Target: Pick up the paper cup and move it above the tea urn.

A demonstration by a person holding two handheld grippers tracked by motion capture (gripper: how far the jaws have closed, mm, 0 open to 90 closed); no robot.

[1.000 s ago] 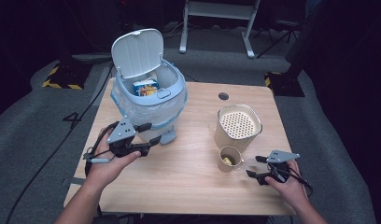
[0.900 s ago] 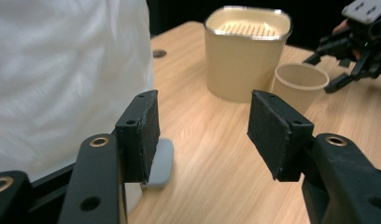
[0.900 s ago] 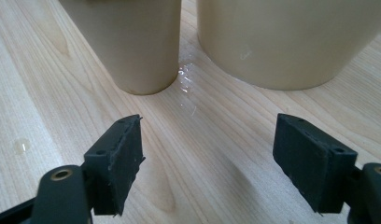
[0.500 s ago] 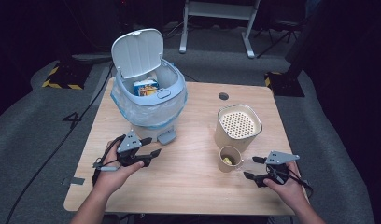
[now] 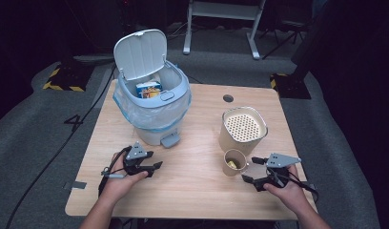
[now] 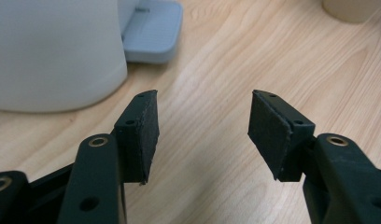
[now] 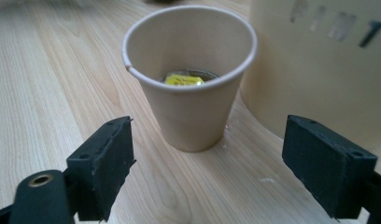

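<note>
The tall container [image 7: 319,70] is running off the frame's edge (its lettering blurring), hiding behind 1 paper cup [image 7: 191,79].

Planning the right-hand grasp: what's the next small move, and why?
Probably ease the right gripper forward until its fingers flank the paper cup, then close. Its jaws have just been opening and stand wide with nothing between them; the cup stands upright just ahead, a yellow item inside, close beside the tall container.
</note>
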